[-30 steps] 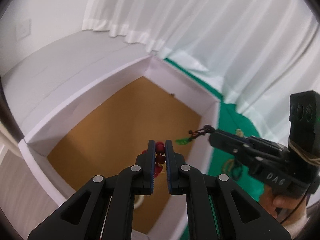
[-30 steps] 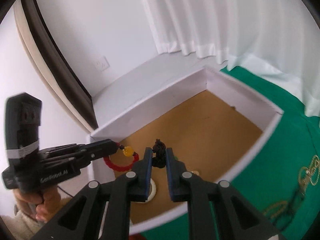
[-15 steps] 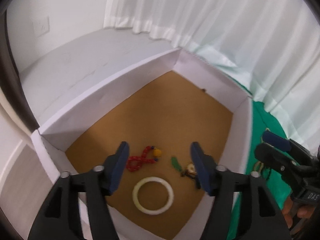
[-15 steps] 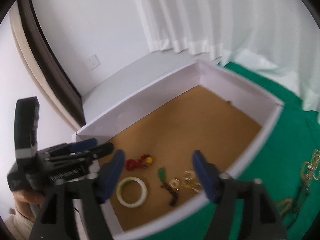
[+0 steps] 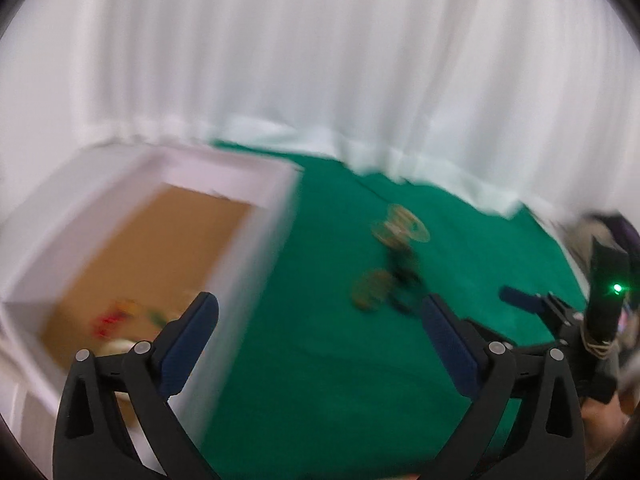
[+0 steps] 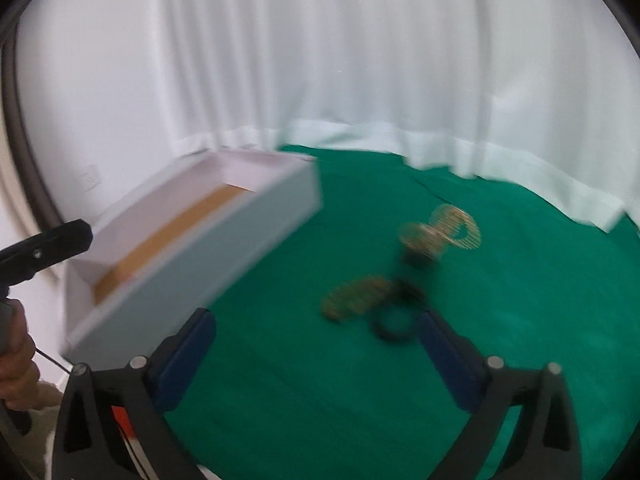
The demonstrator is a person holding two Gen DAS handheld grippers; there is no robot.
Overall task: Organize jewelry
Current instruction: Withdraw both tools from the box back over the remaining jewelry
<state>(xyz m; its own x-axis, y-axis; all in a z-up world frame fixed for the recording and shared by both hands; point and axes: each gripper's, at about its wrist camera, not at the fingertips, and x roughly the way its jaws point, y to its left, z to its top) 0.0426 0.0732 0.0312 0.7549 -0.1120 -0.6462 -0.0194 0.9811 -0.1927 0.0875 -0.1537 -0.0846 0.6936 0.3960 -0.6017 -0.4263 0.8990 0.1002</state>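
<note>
Both views are blurred by motion. My left gripper [image 5: 318, 304] hangs over the green cloth [image 5: 320, 360] just right of the white box [image 5: 256, 240]. Its jaws are opening wide, with nothing between them. Inside the box lie a red bead bracelet [image 5: 106, 320] and a white bangle [image 5: 116, 346]. My right gripper [image 6: 316, 318] is also opening and empty, just short of a dark ring [image 6: 392, 326]. Gold chains [image 6: 356, 294] and a gold mesh piece [image 6: 440, 228] lie on the cloth beyond it. Each gripper shows at the edge of the other's view, left gripper [image 6: 52, 240] and right gripper [image 5: 532, 304].
A white curtain [image 6: 360, 60] hangs behind the table and bunches on the cloth's far edge. The white box [image 6: 200, 248] stands at the left with its brown floor showing. A hand [image 6: 16, 360] holds the left gripper's handle. A wall socket [image 6: 90, 174] sits far left.
Both grippers let go of their pieces, which dropped into the box, and opened wide. Both then swung right, from above the box to over the green cloth near the remaining jewelry.
</note>
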